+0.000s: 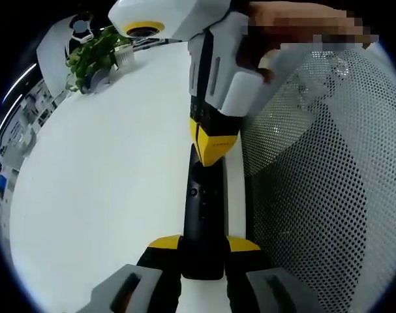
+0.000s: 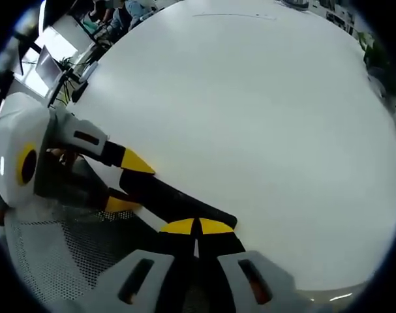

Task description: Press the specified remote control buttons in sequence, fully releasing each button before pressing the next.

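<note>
the black remote [image 1: 203, 215] lies along the edge of the white desk [image 1: 106, 182], beside a mesh chair back [image 1: 328, 195]. the left gripper [image 1: 204, 246] has its fingers closed on the remote's near end, probably to steady it. the right gripper [image 1: 213, 145], fingers drawn together and holding nothing, tips down onto the far end (seemingly pressing a button, though contact is hidden), so its closed tip acts as a pointer.

remote control [image 1: 203, 222]: 1, at 6 o'clock | grippers: 2, left gripper [image 1: 204, 246], right gripper [image 1: 213, 140] | potted plant [image 1: 93, 55]: 1, at 10 o'clock | mesh chair [image 1: 328, 195]: 1, at 3 o'clock | bench [image 1: 106, 182]: 1
</note>
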The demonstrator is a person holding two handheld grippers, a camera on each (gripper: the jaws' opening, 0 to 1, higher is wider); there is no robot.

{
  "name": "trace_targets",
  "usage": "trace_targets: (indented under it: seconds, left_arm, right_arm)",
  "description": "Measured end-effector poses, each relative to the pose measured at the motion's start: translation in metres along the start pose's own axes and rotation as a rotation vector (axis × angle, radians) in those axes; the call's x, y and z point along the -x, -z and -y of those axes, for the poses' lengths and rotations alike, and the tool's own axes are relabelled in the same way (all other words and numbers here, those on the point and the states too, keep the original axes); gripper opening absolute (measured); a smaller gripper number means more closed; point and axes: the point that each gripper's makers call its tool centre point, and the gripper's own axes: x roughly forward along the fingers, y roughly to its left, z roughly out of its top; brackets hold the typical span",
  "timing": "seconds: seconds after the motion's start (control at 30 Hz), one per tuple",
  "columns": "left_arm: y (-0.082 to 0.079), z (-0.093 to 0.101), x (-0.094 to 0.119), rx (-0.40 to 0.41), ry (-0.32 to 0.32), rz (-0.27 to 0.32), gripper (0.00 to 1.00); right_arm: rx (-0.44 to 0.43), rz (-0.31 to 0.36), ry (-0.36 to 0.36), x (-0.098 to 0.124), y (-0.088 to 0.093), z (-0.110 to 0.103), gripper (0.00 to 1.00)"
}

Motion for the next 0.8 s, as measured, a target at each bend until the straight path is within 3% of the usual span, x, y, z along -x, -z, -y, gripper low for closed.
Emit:
trace_targets:
  seconds: [0.8]
  left_arm:
    - [-0.0013,0.0023,-0.0007,-0.008,0.005,-0.005,0.24]
  right_arm:
    - [0.005,-0.011,0.004,0.0014,0.001,0.0012,0.0]
